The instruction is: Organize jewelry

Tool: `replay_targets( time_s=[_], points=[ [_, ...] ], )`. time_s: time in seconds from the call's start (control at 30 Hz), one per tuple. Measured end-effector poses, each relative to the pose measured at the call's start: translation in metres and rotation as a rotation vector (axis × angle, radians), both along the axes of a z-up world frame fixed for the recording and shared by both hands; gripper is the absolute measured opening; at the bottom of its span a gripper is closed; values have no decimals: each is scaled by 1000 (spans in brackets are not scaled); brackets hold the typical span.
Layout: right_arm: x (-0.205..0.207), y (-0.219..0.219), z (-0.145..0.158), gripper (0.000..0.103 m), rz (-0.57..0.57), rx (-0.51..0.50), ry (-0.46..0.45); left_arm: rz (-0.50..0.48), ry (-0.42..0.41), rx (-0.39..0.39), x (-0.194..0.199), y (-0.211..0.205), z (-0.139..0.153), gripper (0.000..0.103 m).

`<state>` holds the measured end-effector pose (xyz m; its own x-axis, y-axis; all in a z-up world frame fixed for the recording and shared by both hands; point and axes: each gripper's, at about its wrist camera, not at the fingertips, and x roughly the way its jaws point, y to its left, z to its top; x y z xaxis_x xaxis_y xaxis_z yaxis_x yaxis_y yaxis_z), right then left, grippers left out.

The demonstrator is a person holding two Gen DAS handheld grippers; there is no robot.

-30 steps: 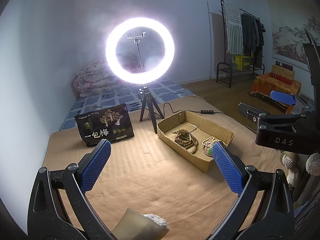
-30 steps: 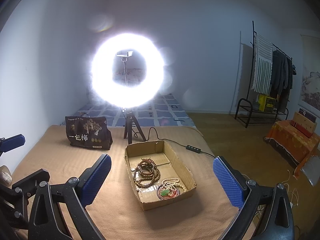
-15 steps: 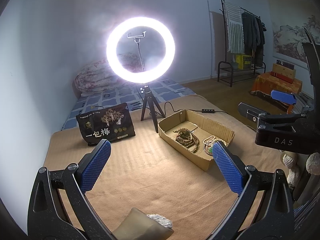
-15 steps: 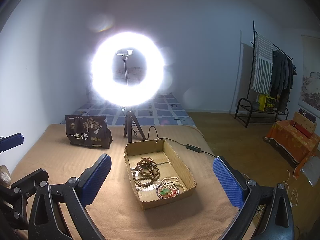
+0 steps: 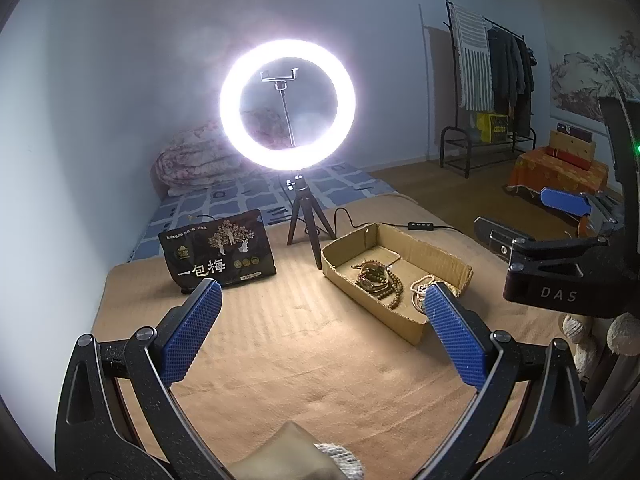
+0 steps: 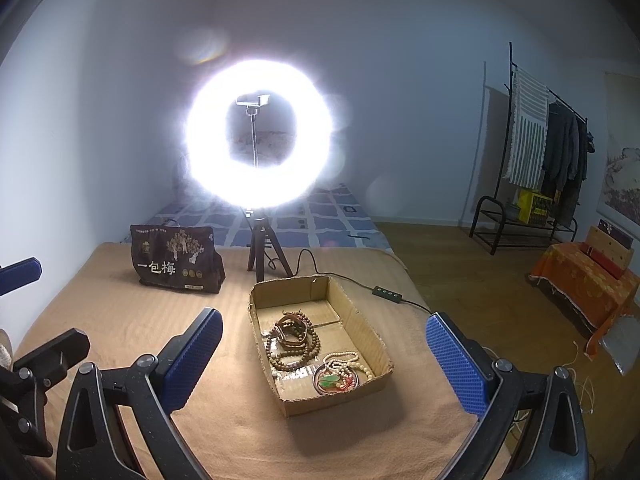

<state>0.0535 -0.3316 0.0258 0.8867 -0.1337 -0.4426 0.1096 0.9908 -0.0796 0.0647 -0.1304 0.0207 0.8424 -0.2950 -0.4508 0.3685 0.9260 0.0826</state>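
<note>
Right gripper (image 6: 322, 356) agape; cardboard box (image 6: 362, 322) lengthwise away.

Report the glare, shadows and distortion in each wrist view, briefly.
Left wrist view: the ring light glares but keeps a crisp edge; fisheye bends the walls; the cardboard box is lit from behind. Right wrist view: the light blooms wider, with flare spots on the wall; the box casts a shadow towards the camera over the tan blanket; the beads stay sharp.

Matt corrugated cardboard box (image 6: 362, 334) on a fuzzy tan cloth (image 6: 120, 320).
</note>
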Motion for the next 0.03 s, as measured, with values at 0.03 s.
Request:
replay_targets(
  time_s=[0.03],
  points=[
    [0, 0, 0, 103, 1, -1, 1, 4, 1, -1, 0, 0, 0, 103]
  ],
)
